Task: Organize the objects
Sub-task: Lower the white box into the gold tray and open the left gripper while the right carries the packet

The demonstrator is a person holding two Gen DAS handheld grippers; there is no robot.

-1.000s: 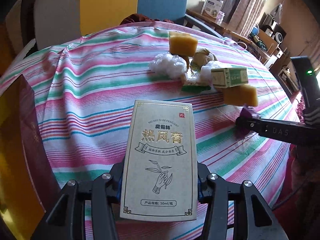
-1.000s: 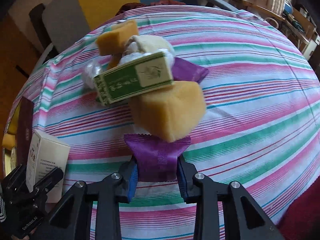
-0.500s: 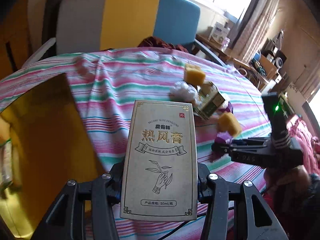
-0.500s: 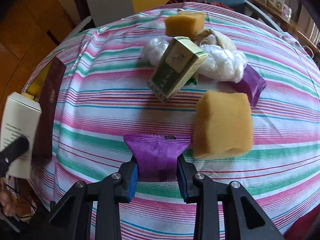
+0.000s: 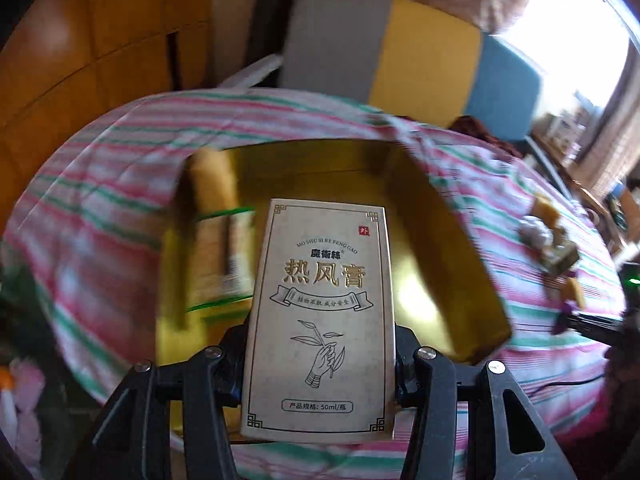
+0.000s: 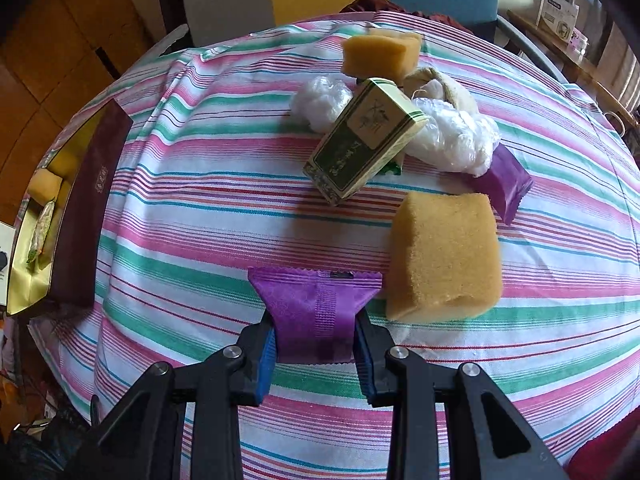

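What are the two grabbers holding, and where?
Left gripper squeezes the beige cardboard box by its lower sides. Right gripper pinches the purple foil packet by its lower end.

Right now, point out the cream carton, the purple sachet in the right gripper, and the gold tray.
cream carton (image 5: 320, 312): left wrist view, printed front face.
purple sachet (image 6: 316, 308): right wrist view, centre seam.
gold tray (image 5: 432, 248): left wrist view, bare inner floor.

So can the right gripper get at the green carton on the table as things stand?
Probably not yet. The right gripper is shut on a purple sachet, so its jaws are occupied. The path itself looks free: the green carton lies ahead on the striped cloth, leaning on white plastic bags.
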